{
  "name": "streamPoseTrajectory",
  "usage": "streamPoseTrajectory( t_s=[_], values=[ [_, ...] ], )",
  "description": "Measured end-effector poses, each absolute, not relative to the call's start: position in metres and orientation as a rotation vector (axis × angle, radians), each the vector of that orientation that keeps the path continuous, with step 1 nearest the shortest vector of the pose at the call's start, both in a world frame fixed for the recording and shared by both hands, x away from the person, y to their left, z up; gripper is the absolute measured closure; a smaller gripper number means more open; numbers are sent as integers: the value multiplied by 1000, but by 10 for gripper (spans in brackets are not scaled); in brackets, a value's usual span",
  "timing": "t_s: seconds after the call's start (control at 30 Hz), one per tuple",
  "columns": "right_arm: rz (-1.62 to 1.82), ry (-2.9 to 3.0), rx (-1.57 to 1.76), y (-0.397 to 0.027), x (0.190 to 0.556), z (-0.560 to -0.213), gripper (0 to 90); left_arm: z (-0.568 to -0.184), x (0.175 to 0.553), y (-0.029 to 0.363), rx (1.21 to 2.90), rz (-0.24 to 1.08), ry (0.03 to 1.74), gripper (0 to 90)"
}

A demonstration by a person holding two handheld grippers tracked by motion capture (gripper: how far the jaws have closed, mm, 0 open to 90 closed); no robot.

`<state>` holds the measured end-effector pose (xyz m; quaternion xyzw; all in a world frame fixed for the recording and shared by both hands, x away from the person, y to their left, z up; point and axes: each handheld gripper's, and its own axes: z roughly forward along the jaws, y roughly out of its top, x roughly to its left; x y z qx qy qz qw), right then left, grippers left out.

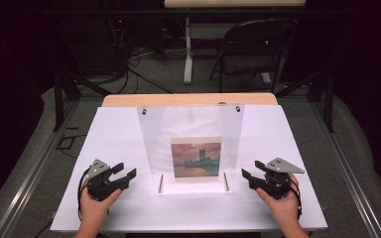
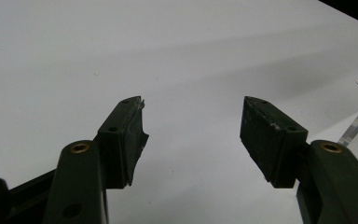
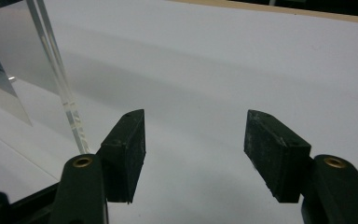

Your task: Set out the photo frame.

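- Two hand-held grippers flank the clear stand [image 1: 191, 144] holding a picture [image 1: 196, 158].
- Left hand-held gripper [image 1: 127, 171]: released, nothing between its jaws.
- Right hand-held gripper [image 1: 250, 170]: released, over the white tabletop [image 1: 114, 134].

A picture stand [image 1: 191, 144] stands mid-table [image 1: 109, 129], a claw [image 1: 124, 173] either side.

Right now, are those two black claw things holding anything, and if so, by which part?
Nothing is held. The left gripper and right gripper both have open, empty jaws, one on each side of the clear picture stand and apart from it.
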<state>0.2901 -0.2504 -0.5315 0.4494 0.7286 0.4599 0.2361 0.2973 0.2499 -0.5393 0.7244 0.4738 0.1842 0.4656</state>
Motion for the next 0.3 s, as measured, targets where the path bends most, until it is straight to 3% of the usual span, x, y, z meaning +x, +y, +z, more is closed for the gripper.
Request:
streamPoseTrajectory(
  t_s=[0.3],
  values=[
    [1281,1981,1285,-257,292,-534,384,-541,299,251,1768,440,1175,388]
  ],
)
